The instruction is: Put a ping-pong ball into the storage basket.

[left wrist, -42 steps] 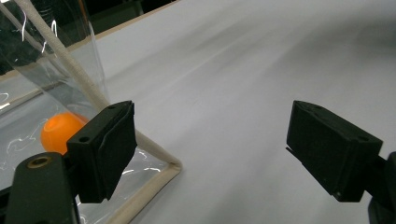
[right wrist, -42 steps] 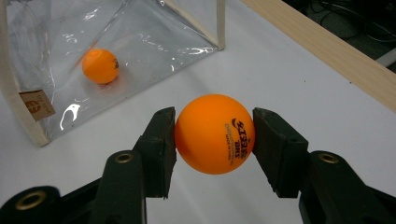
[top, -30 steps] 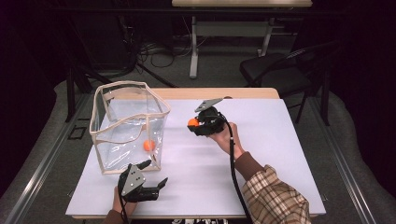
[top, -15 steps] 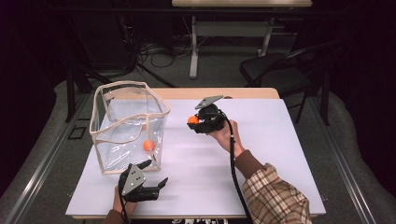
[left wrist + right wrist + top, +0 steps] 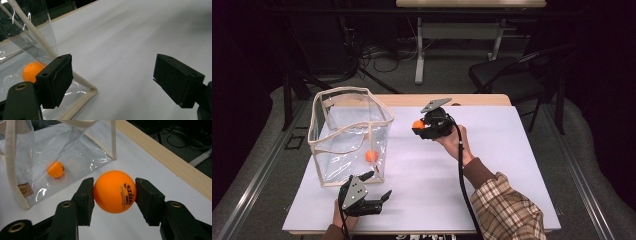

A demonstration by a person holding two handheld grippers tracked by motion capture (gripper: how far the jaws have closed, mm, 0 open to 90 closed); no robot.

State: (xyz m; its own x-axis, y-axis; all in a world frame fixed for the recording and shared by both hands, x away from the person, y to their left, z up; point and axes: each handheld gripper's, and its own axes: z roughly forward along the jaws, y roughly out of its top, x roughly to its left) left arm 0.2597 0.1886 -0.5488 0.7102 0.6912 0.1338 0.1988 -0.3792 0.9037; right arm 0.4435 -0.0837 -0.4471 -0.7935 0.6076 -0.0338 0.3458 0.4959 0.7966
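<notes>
Standing near held ball [image 5: 115, 191]: clear bag [image 5: 349, 132], second ball [image 5: 371, 156] inside.

Left gripper [image 5: 113, 80] jaws wide apart over white tabletop [image 5: 130, 37]. Clear bag [image 5: 30, 32], cream-trimmed corner, at 9 o'clock; orange ball [image 5: 31, 71] inside, behind the left jaw.

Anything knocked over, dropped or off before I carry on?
Nothing stands out. The clear bag stands upright on the table with one orange ball inside. The right gripper holds a second ball squarely between its pads. The left gripper rests open near the bag's corner.
</notes>
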